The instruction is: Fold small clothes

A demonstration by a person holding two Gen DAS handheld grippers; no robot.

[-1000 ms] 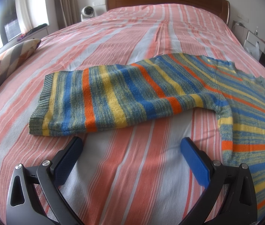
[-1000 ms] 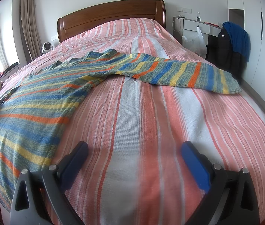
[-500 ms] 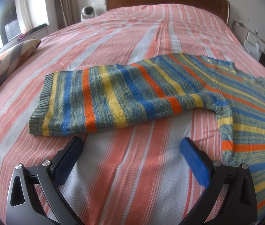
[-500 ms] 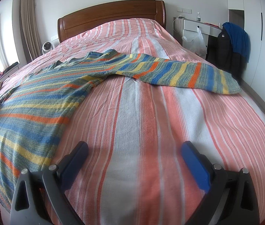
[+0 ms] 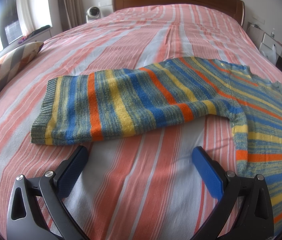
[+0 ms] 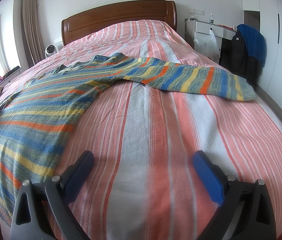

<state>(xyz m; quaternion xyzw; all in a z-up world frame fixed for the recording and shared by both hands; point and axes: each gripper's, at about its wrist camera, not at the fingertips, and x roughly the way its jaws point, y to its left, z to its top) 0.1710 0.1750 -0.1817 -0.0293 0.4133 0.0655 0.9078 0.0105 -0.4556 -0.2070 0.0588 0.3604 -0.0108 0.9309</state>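
A striped knit sweater [image 5: 133, 102] in blue, yellow, orange and green lies flat on the bed, sleeves spread. In the left wrist view its left sleeve stretches across the middle, cuff [image 5: 43, 112] at the left. My left gripper [image 5: 141, 156] stands open just short of that sleeve, nothing between its blue pads. In the right wrist view the sweater body [image 6: 31, 124] fills the left side and the other sleeve [image 6: 196, 80] reaches to the right. My right gripper [image 6: 142, 160] is open over bare bedspread, beside the sweater's hem.
The bed [image 6: 160, 130] has a pink and white striped cover and a wooden headboard [image 6: 119, 18]. A patterned cushion [image 5: 15, 60] sits at the left edge. A white nightstand [image 6: 208, 28], a plastic bag and dark clothes [image 6: 240, 50] stand to the right. A small fan [image 5: 93, 13] is by the curtain.
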